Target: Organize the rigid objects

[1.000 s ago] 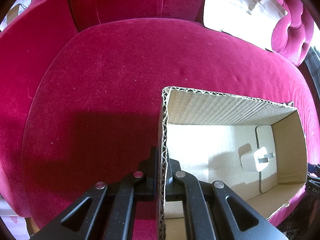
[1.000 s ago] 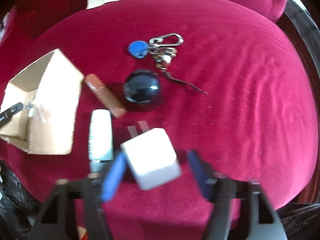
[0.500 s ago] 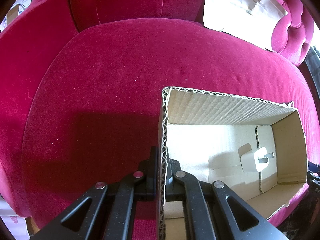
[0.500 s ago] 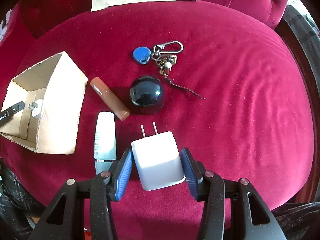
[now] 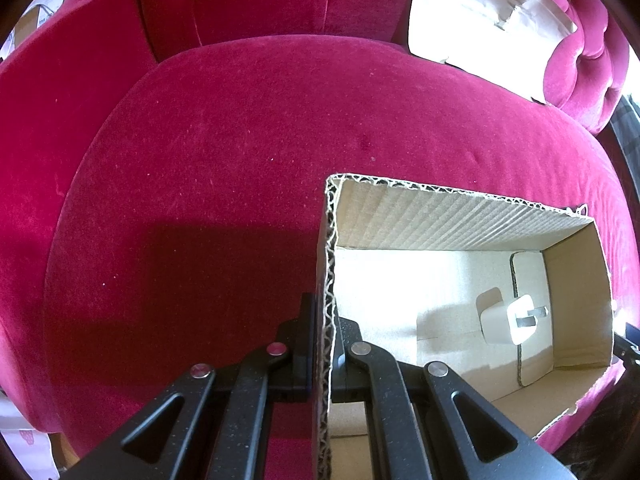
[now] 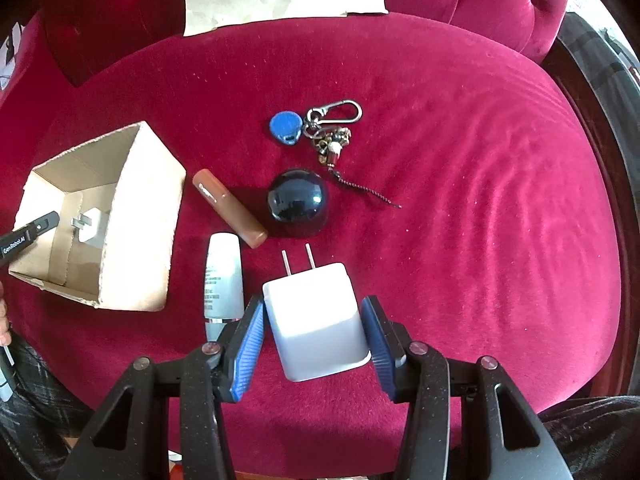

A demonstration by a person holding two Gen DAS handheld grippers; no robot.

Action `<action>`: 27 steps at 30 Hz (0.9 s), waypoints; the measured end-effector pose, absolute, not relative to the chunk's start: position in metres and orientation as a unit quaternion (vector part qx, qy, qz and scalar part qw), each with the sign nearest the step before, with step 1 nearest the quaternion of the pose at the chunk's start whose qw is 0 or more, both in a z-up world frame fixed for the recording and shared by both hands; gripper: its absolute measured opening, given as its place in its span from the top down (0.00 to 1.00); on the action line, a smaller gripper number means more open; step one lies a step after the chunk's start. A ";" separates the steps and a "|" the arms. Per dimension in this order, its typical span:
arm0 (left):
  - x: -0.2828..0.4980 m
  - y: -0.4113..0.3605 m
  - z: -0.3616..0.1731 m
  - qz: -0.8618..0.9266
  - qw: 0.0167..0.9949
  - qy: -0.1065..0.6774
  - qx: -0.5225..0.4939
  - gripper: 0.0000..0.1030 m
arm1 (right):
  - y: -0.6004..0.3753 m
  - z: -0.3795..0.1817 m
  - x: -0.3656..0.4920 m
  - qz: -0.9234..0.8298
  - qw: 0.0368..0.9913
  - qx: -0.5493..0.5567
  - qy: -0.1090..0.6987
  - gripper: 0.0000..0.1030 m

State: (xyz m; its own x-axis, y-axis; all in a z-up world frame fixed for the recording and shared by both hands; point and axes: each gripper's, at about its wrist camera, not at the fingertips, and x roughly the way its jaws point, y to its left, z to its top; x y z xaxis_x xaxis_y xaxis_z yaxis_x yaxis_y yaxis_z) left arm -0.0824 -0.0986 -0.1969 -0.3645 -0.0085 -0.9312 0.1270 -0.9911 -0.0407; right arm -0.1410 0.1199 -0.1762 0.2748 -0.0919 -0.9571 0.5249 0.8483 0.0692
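My left claw (image 5: pixel 320 344) is pinched tight on the side wall of the cardboard box (image 5: pixel 452 216), and that keeps the box steady on the red velvet seat (image 5: pixel 224 152). One small white plug (image 5: pixel 506 320) already lies inside the box, on its floor by the wall far from my claw. So I think one thing is done.

My right claw (image 6: pixel 314 340) grips a big white charger (image 6: pixel 316 320) between its blue pads (image 6: pixel 250 344), close beside the box but not in it yet. I think this one goes in next.

More things wait on the seat beside the box: a white tube (image 6: pixel 224 276), a brown tube (image 6: pixel 228 208), a dark round ball (image 6: pixel 298 202) and a bunch of keys with a blue tag (image 6: pixel 286 128). Most of the job is left.
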 end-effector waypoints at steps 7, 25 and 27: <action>-0.081 -0.102 -0.196 -0.824 0.042 0.053 0.563 0.97 | 0.126 -0.168 -0.142 -0.199 0.779 0.188 0.564 0.49; -0.073 -0.116 -0.193 -0.823 0.041 0.054 0.564 0.97 | 0.105 -0.123 -0.130 -0.188 0.802 0.186 0.535 0.49; -0.072 -0.117 -0.193 -0.823 0.041 0.053 0.564 0.97 | 0.116 -0.112 -0.124 -0.184 0.806 0.185 0.532 0.49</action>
